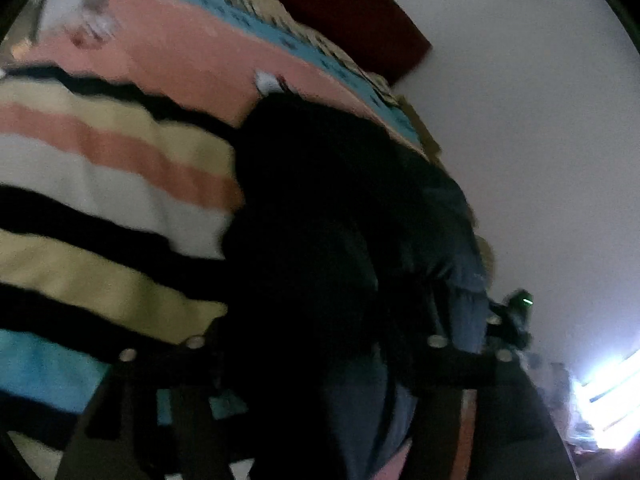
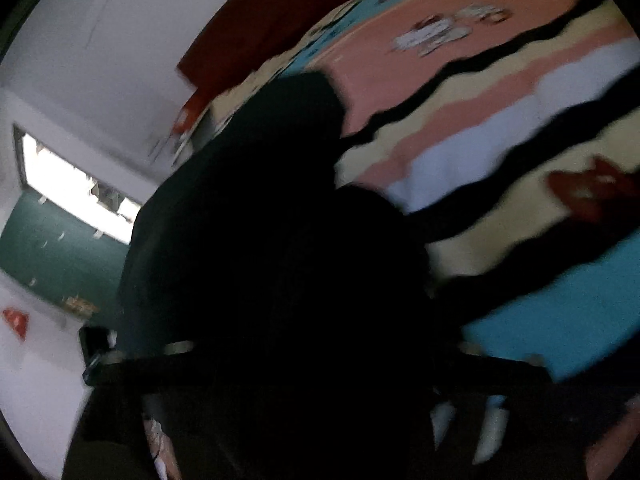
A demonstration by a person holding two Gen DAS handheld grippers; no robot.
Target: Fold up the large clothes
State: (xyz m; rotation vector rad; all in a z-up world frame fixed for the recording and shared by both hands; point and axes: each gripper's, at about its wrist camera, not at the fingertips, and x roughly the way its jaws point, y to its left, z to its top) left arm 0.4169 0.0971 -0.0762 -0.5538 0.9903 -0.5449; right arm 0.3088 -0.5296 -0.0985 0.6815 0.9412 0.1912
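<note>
A large dark garment (image 1: 320, 208) hangs in front of the left wrist camera, over a bed with a striped cover (image 1: 100, 152). It drapes over my left gripper (image 1: 312, 360), whose fingers are buried in the cloth. A blue lining or second layer (image 1: 468, 300) shows at its right edge. In the right wrist view the same dark garment (image 2: 260, 240) fills the centre and covers my right gripper (image 2: 320, 380). Both views are blurred and the jaws are hidden by cloth.
The bed cover (image 2: 500, 120) has black, cream, pink, white and blue stripes. A dark red headboard (image 1: 340, 4) stands against a white wall (image 1: 520, 120). A bright window (image 2: 76, 184) is at the left of the right wrist view.
</note>
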